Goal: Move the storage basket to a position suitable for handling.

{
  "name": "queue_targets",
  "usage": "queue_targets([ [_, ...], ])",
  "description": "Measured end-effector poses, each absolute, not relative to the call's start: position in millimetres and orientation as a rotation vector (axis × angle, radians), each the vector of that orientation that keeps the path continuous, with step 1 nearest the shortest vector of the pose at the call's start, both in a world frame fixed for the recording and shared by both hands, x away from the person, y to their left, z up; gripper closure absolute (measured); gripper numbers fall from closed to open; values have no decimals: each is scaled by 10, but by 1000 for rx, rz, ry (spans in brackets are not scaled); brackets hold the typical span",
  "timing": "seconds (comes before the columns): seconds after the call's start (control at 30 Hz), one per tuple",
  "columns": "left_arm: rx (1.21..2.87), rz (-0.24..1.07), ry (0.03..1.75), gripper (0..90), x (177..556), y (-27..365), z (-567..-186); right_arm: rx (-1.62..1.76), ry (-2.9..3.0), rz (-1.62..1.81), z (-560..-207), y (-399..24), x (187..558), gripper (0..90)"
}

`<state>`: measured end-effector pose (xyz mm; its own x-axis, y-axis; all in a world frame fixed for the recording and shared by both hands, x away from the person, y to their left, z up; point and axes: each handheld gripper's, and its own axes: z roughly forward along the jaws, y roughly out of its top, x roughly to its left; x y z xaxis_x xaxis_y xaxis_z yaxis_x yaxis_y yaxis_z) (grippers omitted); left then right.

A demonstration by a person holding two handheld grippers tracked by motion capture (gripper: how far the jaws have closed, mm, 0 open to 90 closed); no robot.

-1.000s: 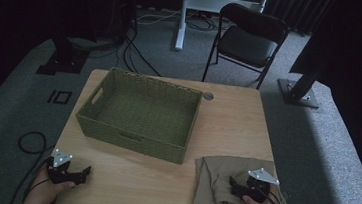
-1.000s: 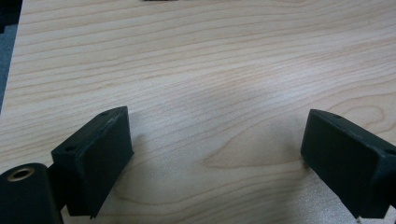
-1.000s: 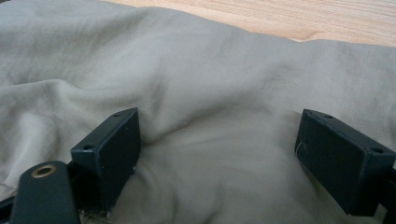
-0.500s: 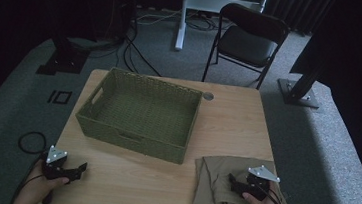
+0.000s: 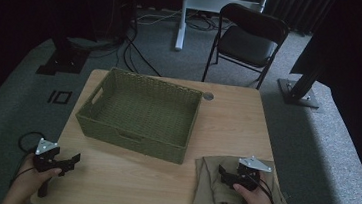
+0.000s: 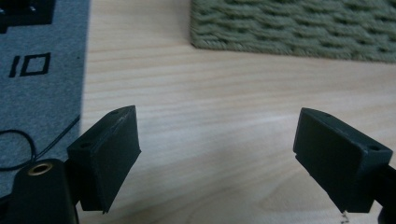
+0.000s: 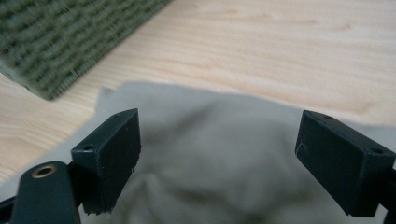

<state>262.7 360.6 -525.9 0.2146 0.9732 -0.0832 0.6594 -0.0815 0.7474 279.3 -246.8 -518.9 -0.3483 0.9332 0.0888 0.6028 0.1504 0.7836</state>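
A green woven basket [image 5: 140,112] stands on the wooden table [image 5: 227,121], toward the back left. A crumpled beige cloth [image 5: 211,183] lies at the front right corner. My right gripper [image 5: 224,172] rests over the cloth, jaws wide open; in the right gripper view the cloth [image 7: 210,154] bulges between them and the basket corner [image 7: 60,42] sits beyond at upper left. My left gripper [image 5: 74,161] is open near the table's front left corner. Bare wood [image 6: 210,140] lies between its jaws in the left gripper view, with the basket wall [image 6: 289,28] ahead.
A black folding chair [image 5: 248,38] stands behind the table, with a white desk leg [image 5: 182,16] and cables on the grey carpet. A dark stand base [image 5: 298,90] sits at the right. The table's left edge and floor [image 6: 37,70] are close to my left gripper.
My left gripper has drifted left toward the table's front left corner. The right gripper stays over the cloth, barely shifted.
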Motion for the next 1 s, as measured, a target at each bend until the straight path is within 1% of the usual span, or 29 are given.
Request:
queue_targets([
  [0.2,1805,623,1474,154,2715,3666,-5081,1432,2011,1112,-5030,-2323,2874,135],
  [0.5,1757,691,1404,154,2907,3687,-4648,1354,2019,1203,-4786,-2023,3000,134],
  [0.67,1751,659,1366,154,3049,3651,-4504,1332,2026,1260,-4693,-1861,3059,134],
  [0.77,1727,662,1362,154,3160,3620,-4444,1315,2022,1278,-4642,-1769,3093,135],
  [0.83,1724,646,1353,155,3237,3597,-4427,1303,2029,1288,-4610,-1709,3116,137],
  [0.93,1736,659,1373,157,3344,3551,-4431,1298,2049,1306,-4576,-1623,3158,139],
  [1.0,1720,630,1363,157,3406,3520,-4431,1288,2056,1305,-4564,-1562,3183,139],
])
